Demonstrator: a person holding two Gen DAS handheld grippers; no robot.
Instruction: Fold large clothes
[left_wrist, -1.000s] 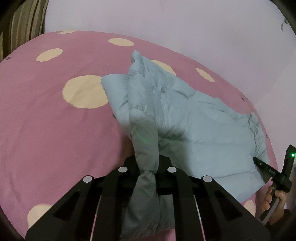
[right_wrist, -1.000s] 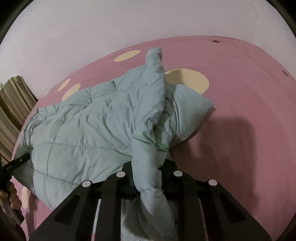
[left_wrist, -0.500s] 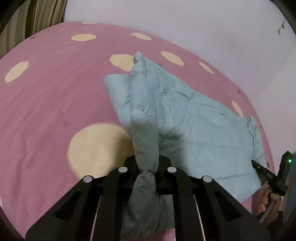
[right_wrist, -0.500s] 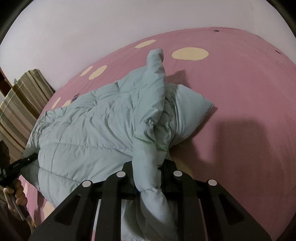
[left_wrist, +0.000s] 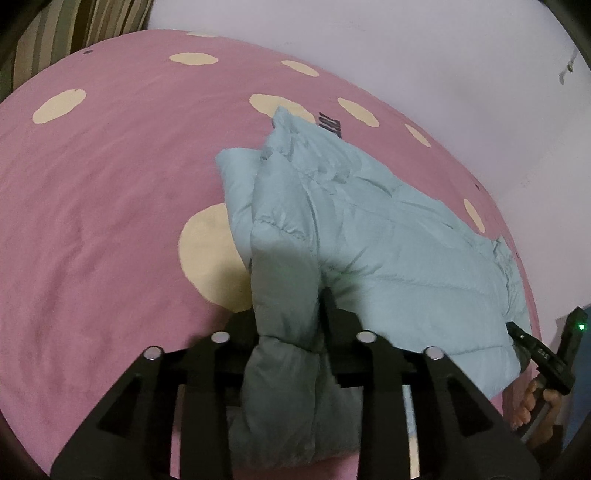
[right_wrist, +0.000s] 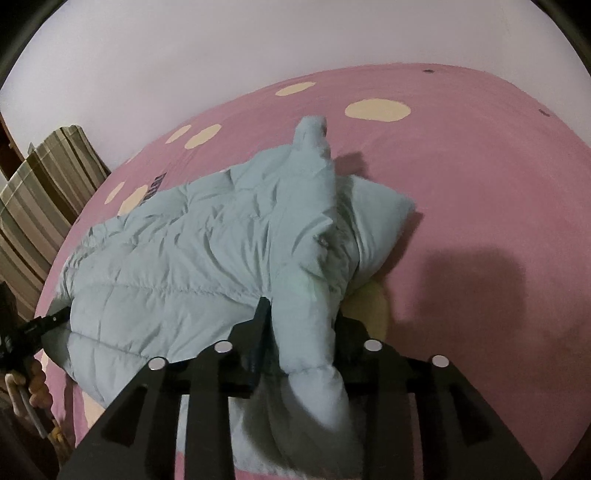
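On the pink spotted bed (left_wrist: 110, 206), a pale blue padded jacket (left_wrist: 388, 251) lies spread toward the edge nearest the person, partly folded over itself. Left tongs (left_wrist: 286, 306): jaws opening, with a bunched fold of the jacket between them, fabric still touching both fingers. Right tongs (right_wrist: 301, 314): jaws likewise opening, with a second bunched fold between them. A striped cushion (right_wrist: 40, 192) stands at the far left corner beside the wall (right_wrist: 184, 55).
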